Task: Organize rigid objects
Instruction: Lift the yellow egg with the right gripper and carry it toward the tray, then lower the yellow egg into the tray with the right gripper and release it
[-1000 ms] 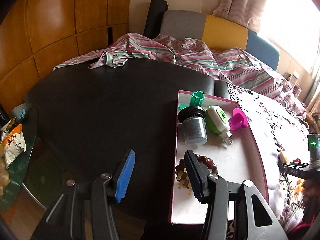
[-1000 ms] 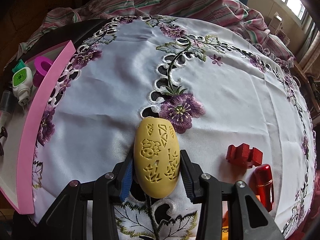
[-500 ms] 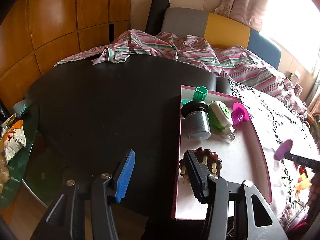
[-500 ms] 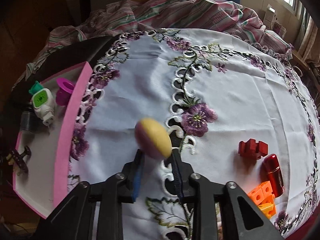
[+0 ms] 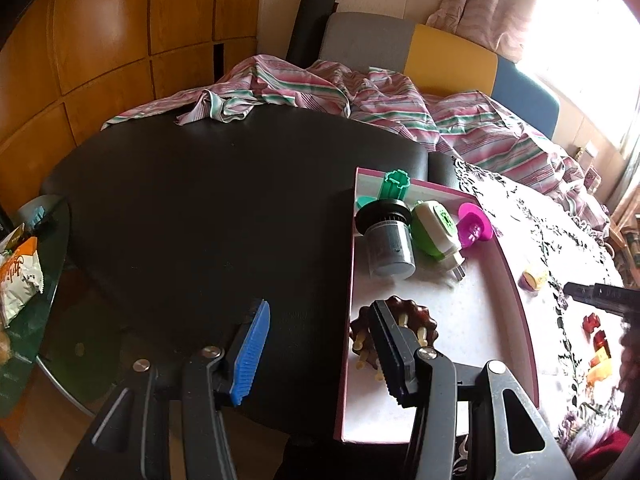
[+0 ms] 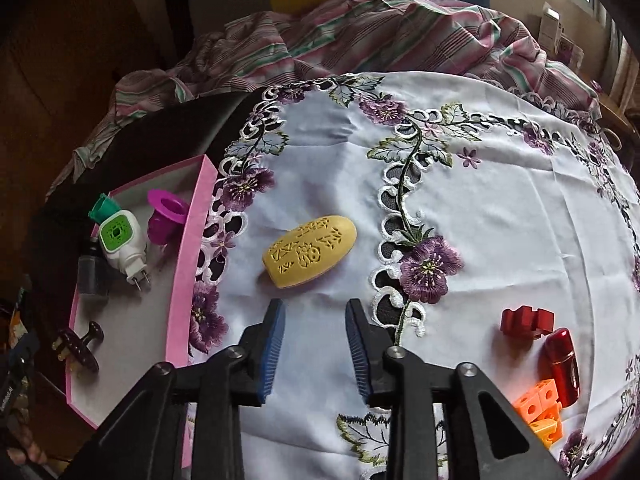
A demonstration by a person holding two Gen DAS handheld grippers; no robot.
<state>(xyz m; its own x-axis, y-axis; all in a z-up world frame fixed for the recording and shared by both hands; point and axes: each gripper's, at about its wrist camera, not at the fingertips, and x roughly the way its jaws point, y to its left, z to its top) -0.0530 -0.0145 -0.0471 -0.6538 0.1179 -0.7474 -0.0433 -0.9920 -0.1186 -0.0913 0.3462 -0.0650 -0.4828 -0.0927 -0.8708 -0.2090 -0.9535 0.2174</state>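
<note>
1. While the pink tray (image 6: 182,280) already holds a grey jar (image 5: 390,246), a green-faced plug (image 6: 120,246), a magenta cup (image 6: 166,216) and a brown wheel (image 5: 394,330), the yellow carved shell (image 6: 310,250) lies outside on the embroidered cloth (image 6: 500,208), just beside the tray; a red block (image 6: 528,322), red capsule (image 6: 564,366) and orange cubes (image 6: 538,410) also wait.
2. Smooth, oval, pierced with cut-outs; the right gripper (image 6: 316,340) gapes empty just short of it; the left gripper (image 5: 320,348) is apart, idle.

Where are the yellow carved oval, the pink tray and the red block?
yellow carved oval (image 6: 310,250), right wrist view, carved top face.
pink tray (image 6: 188,256), right wrist view, right wall.
red block (image 6: 527,321), right wrist view, front face.
</note>
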